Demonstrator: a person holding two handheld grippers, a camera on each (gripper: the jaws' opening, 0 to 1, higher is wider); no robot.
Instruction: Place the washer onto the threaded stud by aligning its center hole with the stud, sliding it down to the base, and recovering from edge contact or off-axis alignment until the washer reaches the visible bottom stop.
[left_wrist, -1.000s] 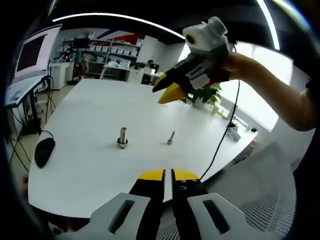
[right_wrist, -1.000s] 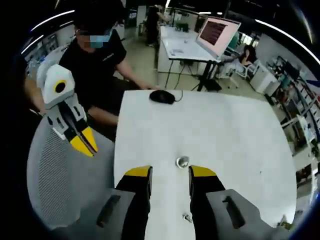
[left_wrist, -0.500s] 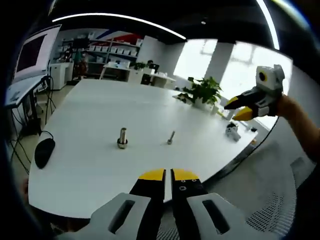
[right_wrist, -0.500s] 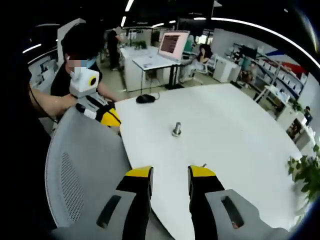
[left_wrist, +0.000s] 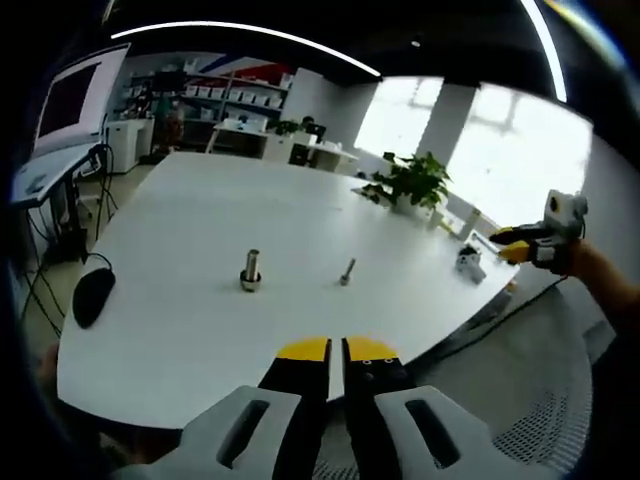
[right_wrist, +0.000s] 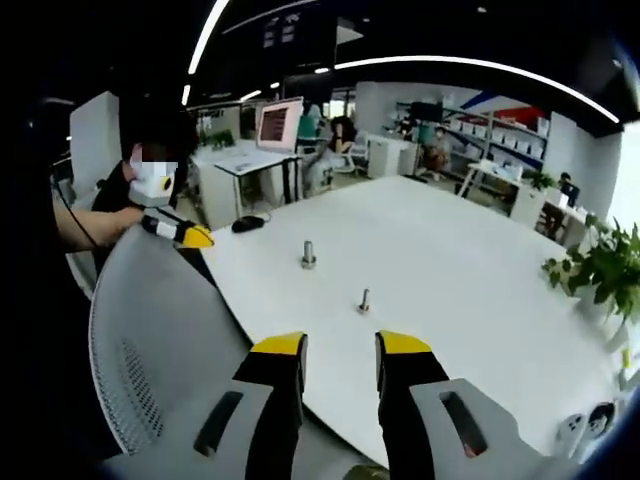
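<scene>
we find the left gripper (left_wrist: 335, 349) with its jaws clenched on nothing, and the right gripper (right_wrist: 340, 345) with jaws parted and empty. both hang off the edge of the white counter (left_wrist: 200, 210), well apart from the work. ahead of the left jaws stands the threaded stud (left_wrist: 250, 271), upright on a wider base; a smaller bolt-like piece (left_wrist: 346, 272) stands beside it, toward the right gripper. we judge the left gripper nearer the stud. we cannot make out a washer.
</scene>
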